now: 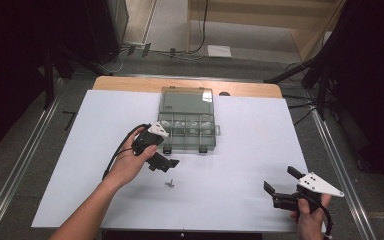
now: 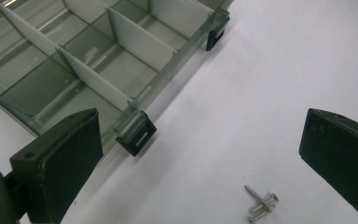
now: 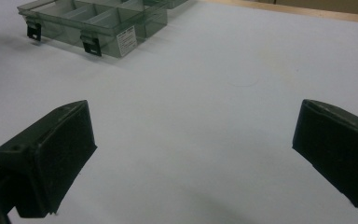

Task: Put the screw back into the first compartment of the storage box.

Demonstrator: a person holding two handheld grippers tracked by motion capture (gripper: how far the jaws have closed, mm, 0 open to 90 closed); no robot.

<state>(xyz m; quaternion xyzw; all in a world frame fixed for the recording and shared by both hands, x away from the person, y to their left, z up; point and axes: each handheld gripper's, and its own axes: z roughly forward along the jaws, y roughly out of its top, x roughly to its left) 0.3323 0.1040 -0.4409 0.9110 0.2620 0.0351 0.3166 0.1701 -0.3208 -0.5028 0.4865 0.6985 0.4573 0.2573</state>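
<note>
Three small screws (image 2: 262, 208) lie in a loose pile on the desk (image 1: 230, 165), just in front of the open compartment box (image 1: 187, 131). Light, stiff and prone to roll, they are probably best pinched across their shanks. Left gripper (image 2: 205, 154) hovers above them, fingers apart; right gripper (image 3: 193, 158), well right of the box, also spread.

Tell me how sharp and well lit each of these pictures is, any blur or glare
High view: even light on the white table, dark edges, the screws tiny and soft. Left gripper view: screws and organizer box fairly sharp, near fingers softer, pale glare on the dividers. Right gripper view: fingers blurred, box soft, faint shadows.
</note>
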